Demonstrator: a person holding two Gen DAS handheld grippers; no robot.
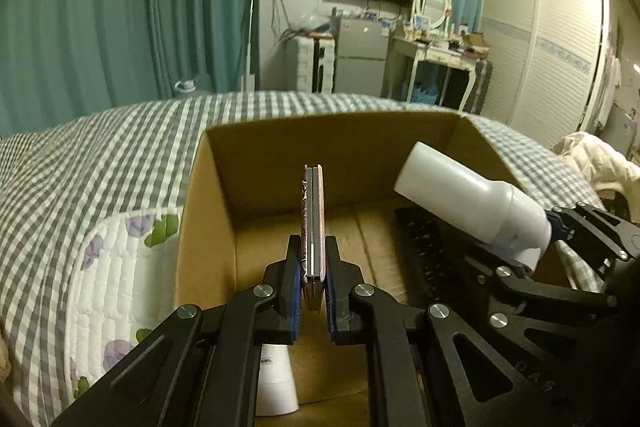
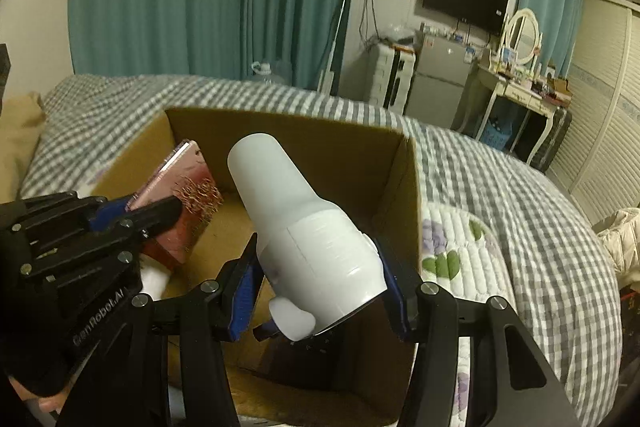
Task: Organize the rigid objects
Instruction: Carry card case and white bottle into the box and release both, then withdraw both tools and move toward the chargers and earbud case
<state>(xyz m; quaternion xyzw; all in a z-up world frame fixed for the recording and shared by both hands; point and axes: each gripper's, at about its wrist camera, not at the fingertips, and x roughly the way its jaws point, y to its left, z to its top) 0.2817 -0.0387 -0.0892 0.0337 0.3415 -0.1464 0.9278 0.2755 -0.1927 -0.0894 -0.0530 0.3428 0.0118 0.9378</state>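
Above the open cardboard box [image 1: 208, 187], my left gripper [image 1: 313, 291] is clamped on a thin pink book [image 1: 313, 223], upright; my right gripper [image 2: 320, 291] grips a white bottle [image 2: 304, 223] tilted over the box.

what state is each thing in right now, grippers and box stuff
left gripper: shut on the book, over the box
book: held on edge, upright
right gripper: shut on the white bottle
white bottle: tilted, held above the box
cardboard box: open, on the bed
keyboard: flat in the box
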